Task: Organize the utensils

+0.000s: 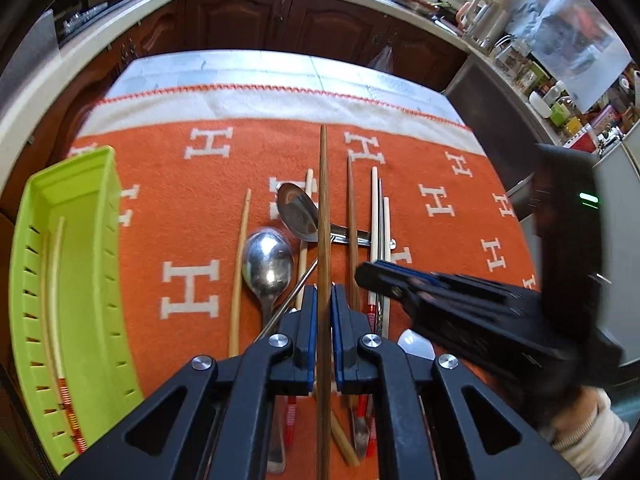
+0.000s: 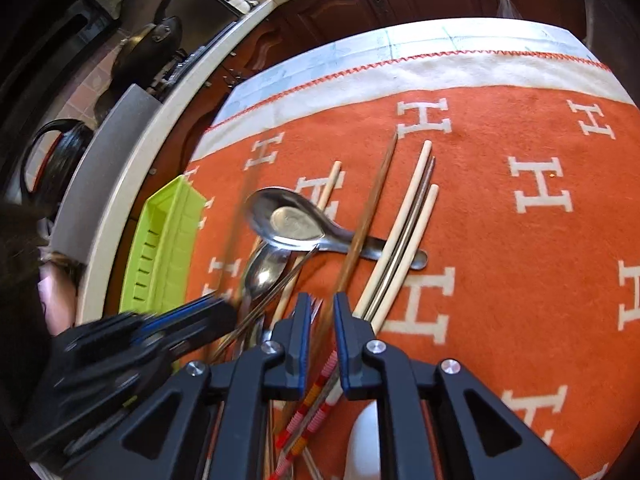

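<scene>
Left gripper (image 1: 324, 296), pitched steeply down, is clamped on a dark wooden chopstick (image 1: 323, 216) running straight away from the lens, tip far, above an orange blanket (image 1: 192, 200); green tray (image 1: 80, 264) w/ one pale chopstick sits at left. Right wrist view: right gripper (image 2: 322, 306), angled down over the utensil pile, jaws slightly apart, nothing gripped; brown chopstick (image 2: 372, 208) lies btwn them, long axis up-right across a steel spoon (image 2: 296, 220).

Utensils are lying on the blanket (image 1: 168, 184): the tray (image 1: 86, 264) is sitting at its left edge, a chopstick (image 1: 54, 280) lying inside; two spoons (image 1: 267, 264) and more chopsticks (image 1: 374, 208) are lying to the tray's right.
</scene>
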`<action>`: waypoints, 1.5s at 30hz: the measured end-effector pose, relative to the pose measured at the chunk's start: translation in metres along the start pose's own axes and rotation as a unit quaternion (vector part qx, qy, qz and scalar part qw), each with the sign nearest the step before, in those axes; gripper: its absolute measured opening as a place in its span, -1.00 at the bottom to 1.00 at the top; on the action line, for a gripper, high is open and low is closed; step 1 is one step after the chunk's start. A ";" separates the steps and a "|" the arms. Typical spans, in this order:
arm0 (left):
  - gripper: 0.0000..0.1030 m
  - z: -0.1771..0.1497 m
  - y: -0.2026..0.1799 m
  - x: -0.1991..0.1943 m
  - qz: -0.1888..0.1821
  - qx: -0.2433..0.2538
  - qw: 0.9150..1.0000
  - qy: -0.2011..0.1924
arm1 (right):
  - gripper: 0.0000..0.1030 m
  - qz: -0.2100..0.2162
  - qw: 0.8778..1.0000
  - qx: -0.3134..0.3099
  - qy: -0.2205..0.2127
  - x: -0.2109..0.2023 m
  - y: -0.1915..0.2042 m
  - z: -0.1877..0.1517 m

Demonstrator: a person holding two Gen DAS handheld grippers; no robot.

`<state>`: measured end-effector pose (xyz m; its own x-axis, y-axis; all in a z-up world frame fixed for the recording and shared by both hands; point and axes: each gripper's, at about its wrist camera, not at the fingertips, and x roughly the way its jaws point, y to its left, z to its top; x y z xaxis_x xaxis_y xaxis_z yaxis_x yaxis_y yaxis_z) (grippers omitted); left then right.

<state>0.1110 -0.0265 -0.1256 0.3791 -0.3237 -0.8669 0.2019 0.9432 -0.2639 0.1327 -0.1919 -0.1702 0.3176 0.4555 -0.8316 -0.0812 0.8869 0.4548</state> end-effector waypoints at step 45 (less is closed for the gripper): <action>-0.91 -0.044 0.162 -0.095 0.130 -0.129 0.980 -0.083 | -0.86 0.104 0.990 -0.093 0.021 0.006 0.191 -0.026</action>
<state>0.0681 0.1606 -0.1052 0.5334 -0.0580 -0.8439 -0.1479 0.9759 -0.1606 0.0950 -0.0175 -0.0967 0.2360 0.6289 -0.7408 -0.3151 0.7707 0.5538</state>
